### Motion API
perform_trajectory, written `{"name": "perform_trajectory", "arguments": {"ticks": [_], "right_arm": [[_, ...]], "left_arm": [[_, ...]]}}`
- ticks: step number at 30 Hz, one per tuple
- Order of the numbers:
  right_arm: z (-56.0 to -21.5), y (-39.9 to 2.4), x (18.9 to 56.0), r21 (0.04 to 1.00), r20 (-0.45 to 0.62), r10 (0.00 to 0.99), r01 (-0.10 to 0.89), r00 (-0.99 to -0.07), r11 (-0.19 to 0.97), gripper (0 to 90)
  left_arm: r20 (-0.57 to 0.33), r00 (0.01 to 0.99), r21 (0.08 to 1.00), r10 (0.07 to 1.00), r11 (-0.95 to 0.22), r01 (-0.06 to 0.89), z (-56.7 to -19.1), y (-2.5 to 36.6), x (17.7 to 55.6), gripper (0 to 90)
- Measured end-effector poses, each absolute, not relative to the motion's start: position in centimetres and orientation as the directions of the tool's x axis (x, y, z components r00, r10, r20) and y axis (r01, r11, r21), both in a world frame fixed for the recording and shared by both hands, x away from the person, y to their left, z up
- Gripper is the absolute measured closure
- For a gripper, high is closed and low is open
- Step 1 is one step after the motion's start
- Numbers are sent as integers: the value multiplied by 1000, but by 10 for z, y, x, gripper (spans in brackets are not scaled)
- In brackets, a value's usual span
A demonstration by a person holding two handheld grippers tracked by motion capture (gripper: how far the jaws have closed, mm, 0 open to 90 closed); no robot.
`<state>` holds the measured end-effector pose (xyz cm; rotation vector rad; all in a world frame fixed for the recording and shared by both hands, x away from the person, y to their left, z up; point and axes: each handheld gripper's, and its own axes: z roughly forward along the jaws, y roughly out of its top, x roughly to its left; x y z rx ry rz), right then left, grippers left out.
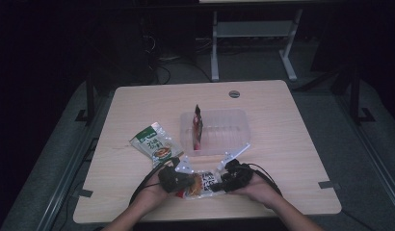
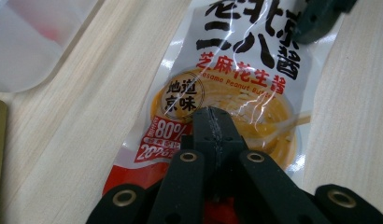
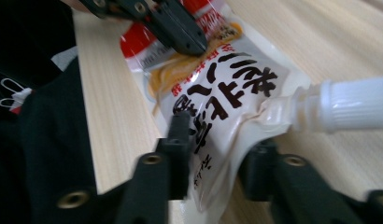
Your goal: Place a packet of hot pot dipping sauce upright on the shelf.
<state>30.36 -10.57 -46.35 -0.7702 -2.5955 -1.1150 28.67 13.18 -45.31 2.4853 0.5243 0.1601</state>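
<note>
A white sauce pouch (image 1: 204,183) with black characters, an orange noodle picture and a red bottom end lies flat near the table's front edge. In the left gripper view my left gripper (image 2: 213,116) is shut, its tips together over the pouch (image 2: 236,70) near the red end; whether they pinch any film is hidden. In the right gripper view my right gripper (image 3: 220,149) has its jaws on either side of the pouch's (image 3: 227,102) crumpled top corner, pressing it, beside the white screw cap (image 3: 348,105). In the high view the left gripper (image 1: 188,182) and right gripper (image 1: 219,182) face each other.
A clear plastic tub (image 1: 234,120) stands mid-table with a red packet (image 1: 198,127) upright at its left side. A green snack packet (image 1: 156,144) lies left of the tub. A round cable grommet (image 1: 234,93) sits near the far edge. The table's front edge is just below my hands.
</note>
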Motion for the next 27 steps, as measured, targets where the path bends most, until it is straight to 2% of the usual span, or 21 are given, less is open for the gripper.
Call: {"name": "perform_trajectory", "arguments": {"ticks": [1, 6, 15, 21, 27], "right_arm": [[-460, -106, 306, 615, 390, 364, 533, -846, 581, 760], [-455, -100, 309, 620, 388, 338, 514, -857, 592, 834], [-447, -95, 310, 620, 357, 338, 492, -871, 611, 866], [-441, -96, 304, 682, 315, 312, 443, -896, 583, 892], [-433, -98, 298, 720, 315, 282, 421, -906, 551, 895]], "left_arm": [[-6, 915, 573, 404, -749, 335, -453, 132, 287, 900], [-2, 917, 569, 400, -753, 330, -453, 133, 287, 900], [-20, 916, 584, 400, -739, 335, -453, 136, 288, 900], [-88, 917, 607, 389, -709, 359, -447, 148, 290, 887], [-81, 912, 620, 402, -696, 362, -440, 159, 289, 865]]}}
